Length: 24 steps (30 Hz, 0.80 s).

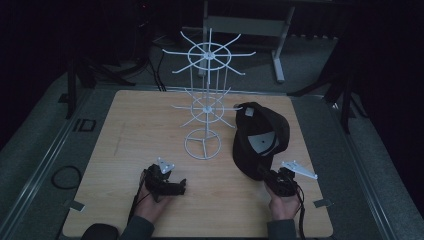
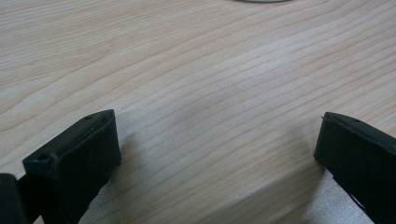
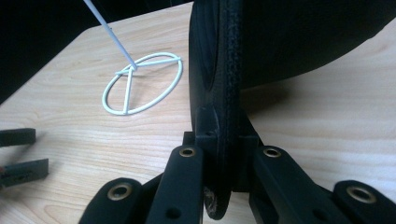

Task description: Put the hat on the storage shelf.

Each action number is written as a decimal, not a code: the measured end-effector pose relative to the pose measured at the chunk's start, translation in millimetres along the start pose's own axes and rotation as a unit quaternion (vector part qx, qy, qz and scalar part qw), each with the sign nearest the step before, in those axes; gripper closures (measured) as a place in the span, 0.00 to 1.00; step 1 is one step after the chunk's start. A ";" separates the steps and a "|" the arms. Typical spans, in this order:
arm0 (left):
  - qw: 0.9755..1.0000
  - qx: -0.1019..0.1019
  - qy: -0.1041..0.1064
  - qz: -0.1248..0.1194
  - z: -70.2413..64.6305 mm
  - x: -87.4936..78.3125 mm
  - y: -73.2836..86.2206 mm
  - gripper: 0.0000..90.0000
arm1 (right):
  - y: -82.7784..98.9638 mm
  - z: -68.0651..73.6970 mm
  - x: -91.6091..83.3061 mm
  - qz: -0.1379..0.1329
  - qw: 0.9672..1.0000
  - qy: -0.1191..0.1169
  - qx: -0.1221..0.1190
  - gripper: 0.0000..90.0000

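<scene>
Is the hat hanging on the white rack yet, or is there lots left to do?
Not yet. Done: the right gripper has clamped the edge of the black cap. In hand: the cap is tipped up beside the white wire rack, still near the table. Left: hooking it on, probably. The left gripper rests open.

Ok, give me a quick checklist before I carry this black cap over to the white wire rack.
1. Right gripper shut on the cap's brim: ok.
2. Black cap lifted off the table: cannot tell; the crown may touch.
3. Wire rack upright on its ring base: ok.
4. Free prong facing the cap: ok, prongs look bare.
5. Left gripper open, resting on the table apart from the rack: ok.
</scene>
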State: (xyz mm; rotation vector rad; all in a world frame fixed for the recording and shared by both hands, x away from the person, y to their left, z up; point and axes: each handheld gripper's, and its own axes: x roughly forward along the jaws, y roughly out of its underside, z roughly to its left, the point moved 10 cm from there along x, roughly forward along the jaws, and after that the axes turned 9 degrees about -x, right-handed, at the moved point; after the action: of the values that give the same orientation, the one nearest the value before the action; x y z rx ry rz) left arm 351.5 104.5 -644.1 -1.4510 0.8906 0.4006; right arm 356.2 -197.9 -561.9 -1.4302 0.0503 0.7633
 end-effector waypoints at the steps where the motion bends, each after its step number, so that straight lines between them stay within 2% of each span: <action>1: 1.000 0.000 0.000 0.000 0.0 0.0 0.0 0.00 | -1.6 0.9 -0.7 -0.002 1.000 0.003 -0.003 0.95; 7: 1.000 0.000 0.000 0.000 0.0 0.0 0.0 0.00 | -5.1 3.5 -4.1 -0.006 0.999 0.021 -0.028 0.95; 24: 1.000 0.001 0.000 0.001 0.1 -0.1 0.1 0.00 | -18.9 2.0 -12.5 -0.023 0.995 0.063 -0.069 0.96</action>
State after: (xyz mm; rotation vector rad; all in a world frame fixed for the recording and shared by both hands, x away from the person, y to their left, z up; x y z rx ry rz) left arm 351.5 104.6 -644.1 -1.4495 0.8915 0.4010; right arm 355.3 -200.7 -539.3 -1.6044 0.0617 0.6477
